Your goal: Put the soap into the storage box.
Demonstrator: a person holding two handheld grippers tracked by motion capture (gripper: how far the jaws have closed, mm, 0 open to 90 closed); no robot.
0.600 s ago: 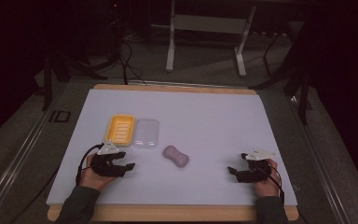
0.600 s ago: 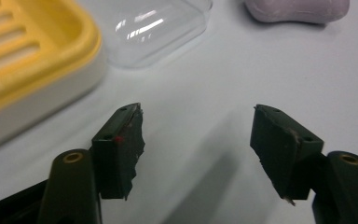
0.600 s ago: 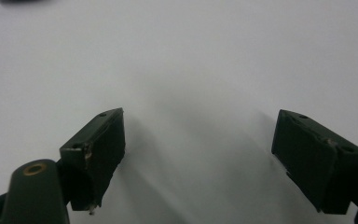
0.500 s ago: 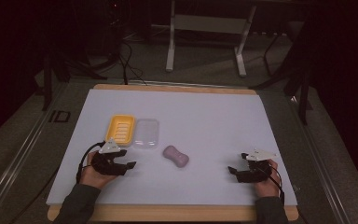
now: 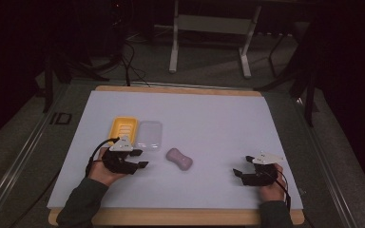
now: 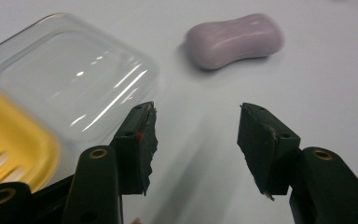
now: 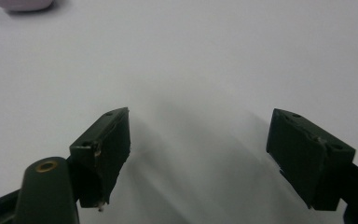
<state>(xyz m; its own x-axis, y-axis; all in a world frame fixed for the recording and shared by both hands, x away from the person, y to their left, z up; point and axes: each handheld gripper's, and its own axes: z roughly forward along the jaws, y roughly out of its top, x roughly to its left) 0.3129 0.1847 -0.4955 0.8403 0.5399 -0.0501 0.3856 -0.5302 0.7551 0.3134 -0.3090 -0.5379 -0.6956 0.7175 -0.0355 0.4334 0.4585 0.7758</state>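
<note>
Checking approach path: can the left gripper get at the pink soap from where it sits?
Probably yes: the left gripper stands open, the soap lies ahead on bare table, and the clear lid is off to one side.

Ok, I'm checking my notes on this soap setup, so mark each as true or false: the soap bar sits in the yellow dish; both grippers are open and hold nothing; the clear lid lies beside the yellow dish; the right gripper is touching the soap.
1. The soap bar sits in the yellow soap dish: false, it lies on the white table, apart from the dish.
2. The left gripper and right gripper are open and hold nothing: true.
3. The clear lid lies beside the dish: true.
4. The right gripper touches the soap: false, it is well off to one side.
</note>
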